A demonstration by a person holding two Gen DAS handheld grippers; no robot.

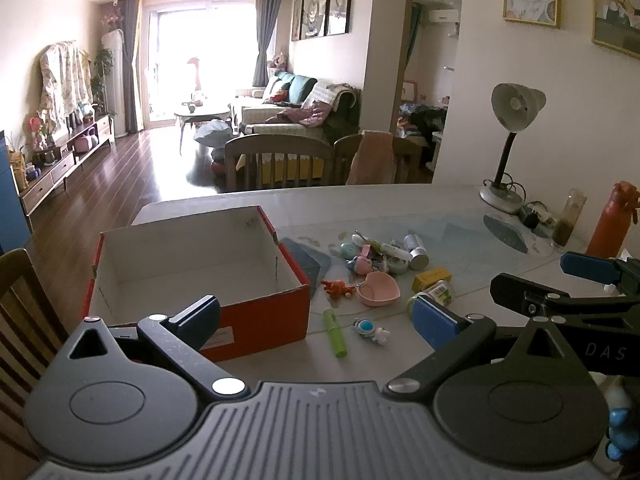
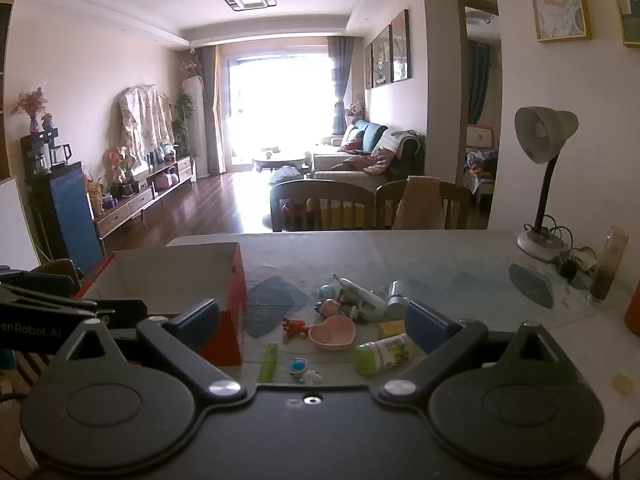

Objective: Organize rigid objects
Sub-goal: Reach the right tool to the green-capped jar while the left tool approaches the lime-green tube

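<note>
Dining table [image 1: 400,208], red box [image 1: 192,276], scattered trinkets, both hand-held grippers [image 1: 316,320] [image 2: 312,322] spread apart, empty.

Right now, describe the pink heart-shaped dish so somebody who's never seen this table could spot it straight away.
Find the red cardboard box with the white inside on the table; the small things lie scattered to its right. The pink heart-shaped dish sits at the near edge of that scatter, just right of a small orange figurine. It is the only open, shallow, heart-shaped thing there, and pale pink.

matt cardboard box [image 1: 256,320], glossy table [image 1: 400,200]
</note>
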